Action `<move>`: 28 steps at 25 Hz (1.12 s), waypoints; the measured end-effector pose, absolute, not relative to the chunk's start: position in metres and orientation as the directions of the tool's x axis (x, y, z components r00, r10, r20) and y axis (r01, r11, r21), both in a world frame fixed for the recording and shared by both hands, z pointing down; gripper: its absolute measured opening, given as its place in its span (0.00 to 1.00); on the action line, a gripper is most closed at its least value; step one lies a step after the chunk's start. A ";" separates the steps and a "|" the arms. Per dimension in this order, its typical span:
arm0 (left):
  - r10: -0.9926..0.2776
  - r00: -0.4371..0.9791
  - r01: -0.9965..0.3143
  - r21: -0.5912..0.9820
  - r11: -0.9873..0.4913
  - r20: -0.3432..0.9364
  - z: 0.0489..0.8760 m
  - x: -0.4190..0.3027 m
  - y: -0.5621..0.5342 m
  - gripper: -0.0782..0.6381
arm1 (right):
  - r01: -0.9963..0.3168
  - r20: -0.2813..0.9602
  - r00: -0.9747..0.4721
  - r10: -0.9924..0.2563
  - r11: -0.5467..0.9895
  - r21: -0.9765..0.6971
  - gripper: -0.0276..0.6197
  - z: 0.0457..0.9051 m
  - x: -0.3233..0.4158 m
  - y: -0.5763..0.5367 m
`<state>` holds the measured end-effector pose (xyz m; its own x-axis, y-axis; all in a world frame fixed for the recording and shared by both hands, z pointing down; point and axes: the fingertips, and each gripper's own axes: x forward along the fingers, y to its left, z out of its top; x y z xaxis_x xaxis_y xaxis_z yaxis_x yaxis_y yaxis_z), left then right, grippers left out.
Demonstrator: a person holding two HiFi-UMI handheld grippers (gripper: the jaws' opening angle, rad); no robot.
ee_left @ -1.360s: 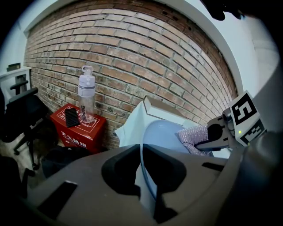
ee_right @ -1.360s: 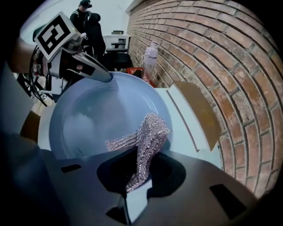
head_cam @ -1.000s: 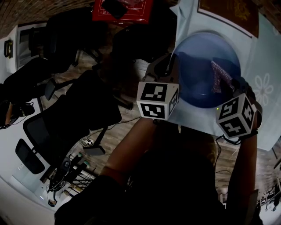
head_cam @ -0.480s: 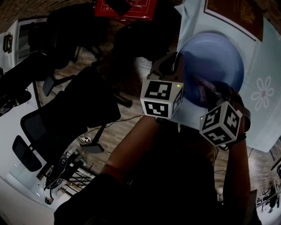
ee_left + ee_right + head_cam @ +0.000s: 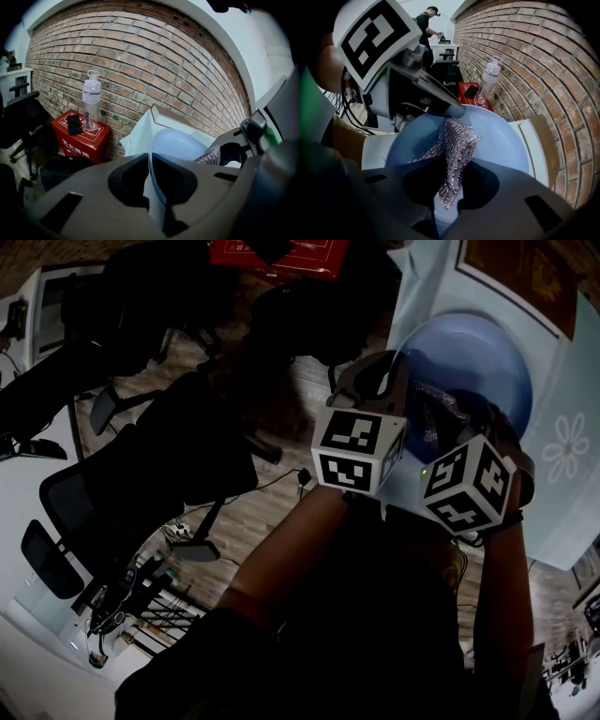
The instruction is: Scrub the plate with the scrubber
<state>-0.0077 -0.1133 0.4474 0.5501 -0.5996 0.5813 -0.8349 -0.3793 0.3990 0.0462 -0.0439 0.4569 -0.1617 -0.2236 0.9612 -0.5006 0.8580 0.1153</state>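
The right gripper (image 5: 446, 201) is pinching one end of the scrubber (image 5: 457, 140), a limp piece of silvery, glittering mesh. Its free end is lying folded on the inner face of the plate (image 5: 501, 136). The left gripper (image 5: 153, 187) is clamping its jaws on the plate's thin rim, on the side facing the room, and its marker cube is sitting just beside the right gripper's cube in the head view.

The plate is pale blue, round and shallow, with a smooth, bare inner face. It is resting on a light cloth (image 5: 555, 507) that is covering the table. The cloth's edge is running just under the gripped rim, with wooden floor below it.

Beyond the plate, open face is showing on the far side of the scrubber, up to the far rim. Past that rim a brick wall (image 5: 164, 61) is closing off the space. To the plate's left, well apart, a red box (image 5: 79, 138) is carrying a clear bottle (image 5: 90, 101). A dark office chair (image 5: 131, 493) is standing on the floor, well apart from the plate.
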 end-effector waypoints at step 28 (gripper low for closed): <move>-0.604 0.535 -0.845 0.358 -0.398 0.591 0.444 -0.013 -0.107 0.16 | -0.582 0.930 0.073 -0.361 0.741 0.333 0.17 0.455 0.153 -0.113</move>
